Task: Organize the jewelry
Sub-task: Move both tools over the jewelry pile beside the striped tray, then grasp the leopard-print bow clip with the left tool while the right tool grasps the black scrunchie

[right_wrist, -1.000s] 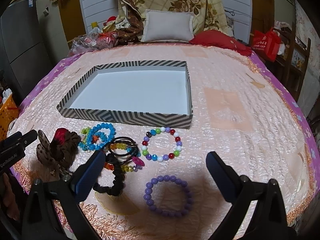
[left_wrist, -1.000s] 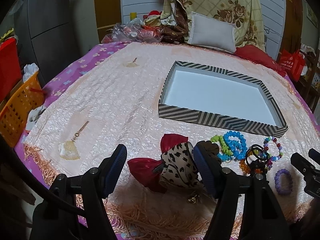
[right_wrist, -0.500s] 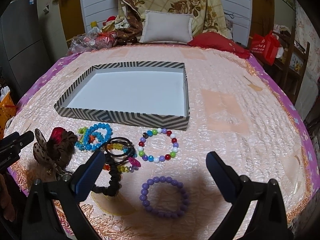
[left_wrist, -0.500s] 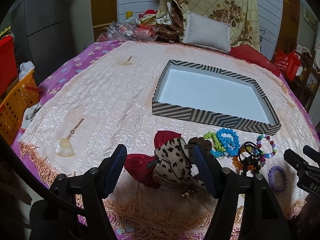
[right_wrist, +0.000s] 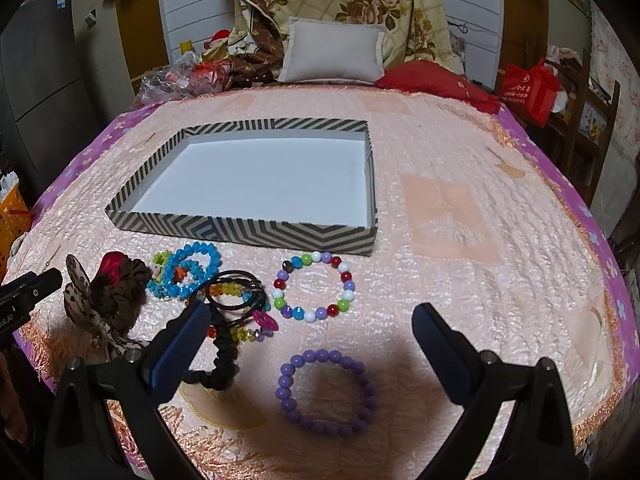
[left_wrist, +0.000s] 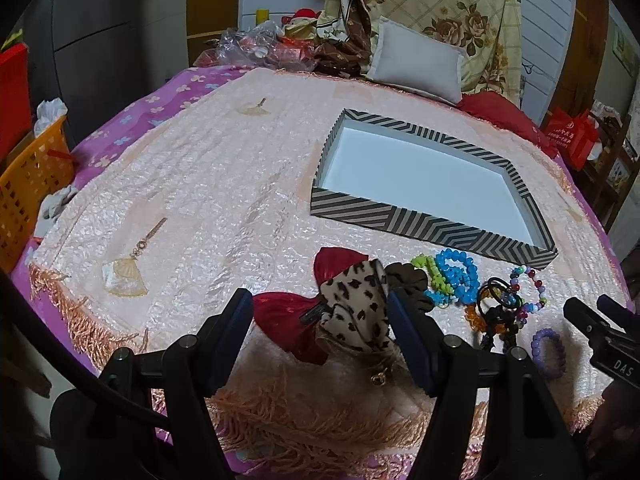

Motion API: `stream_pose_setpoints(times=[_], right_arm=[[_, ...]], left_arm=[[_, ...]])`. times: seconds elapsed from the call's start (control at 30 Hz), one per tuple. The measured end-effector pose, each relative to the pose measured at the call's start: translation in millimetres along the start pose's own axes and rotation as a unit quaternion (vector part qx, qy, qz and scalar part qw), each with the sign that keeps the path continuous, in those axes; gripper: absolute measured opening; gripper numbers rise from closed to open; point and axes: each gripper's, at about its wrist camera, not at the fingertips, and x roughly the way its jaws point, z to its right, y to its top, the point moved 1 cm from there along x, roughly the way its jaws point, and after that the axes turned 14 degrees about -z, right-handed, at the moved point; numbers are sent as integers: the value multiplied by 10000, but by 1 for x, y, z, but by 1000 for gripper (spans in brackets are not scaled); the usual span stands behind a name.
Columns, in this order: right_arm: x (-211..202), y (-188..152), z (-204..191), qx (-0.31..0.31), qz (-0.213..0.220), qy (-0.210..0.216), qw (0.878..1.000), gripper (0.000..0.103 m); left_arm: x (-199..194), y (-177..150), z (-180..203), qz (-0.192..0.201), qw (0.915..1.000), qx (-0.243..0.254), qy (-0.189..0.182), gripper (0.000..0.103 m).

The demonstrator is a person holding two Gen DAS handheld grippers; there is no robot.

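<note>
Nothing boxed yet — both grippers poised over the jewelry on the bed.

Left wrist view: the left gripper (left_wrist: 320, 322) is spread wide, nothing pinched, its fingers flanking the leopard-print bow (left_wrist: 356, 312) and red bow (left_wrist: 296, 320) at the near edge of the bed (left_wrist: 200, 184). To the right lies the blue bead bracelet (left_wrist: 456, 276); beyond, the striped box (left_wrist: 420, 224) sits bare inside. Right wrist view: the right gripper (right_wrist: 310, 340) is spread wide too, holding nothing, with the purple bead bracelet (right_wrist: 326, 392) between its fingers. The multicolor bead bracelet (right_wrist: 314, 286) and black hair ties (right_wrist: 236, 292) lie farther off, just short of the box. By my read, everything is still left to sort.
</note>
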Motion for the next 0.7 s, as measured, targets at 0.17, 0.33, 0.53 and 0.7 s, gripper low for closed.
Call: stream_pose_setpoints(times=[0.17, 0.33, 0.53, 0.7], right_arm=[[1, -1, 2, -35, -30, 47, 10000, 102], [3, -3, 3, -130, -69, 127, 9998, 97], [5, -7, 2, -262, -141, 243, 9993, 89], [5, -7, 5, -265, -185, 354, 9988, 83]], left_arm=[[-1, -8, -11, -59, 9999, 155, 5, 52], [0, -11, -18, -207, 9984, 85, -516, 52], [1, -16, 4, -267, 9975, 367, -544, 52], [14, -12, 14, -326, 9977, 296, -518, 52]])
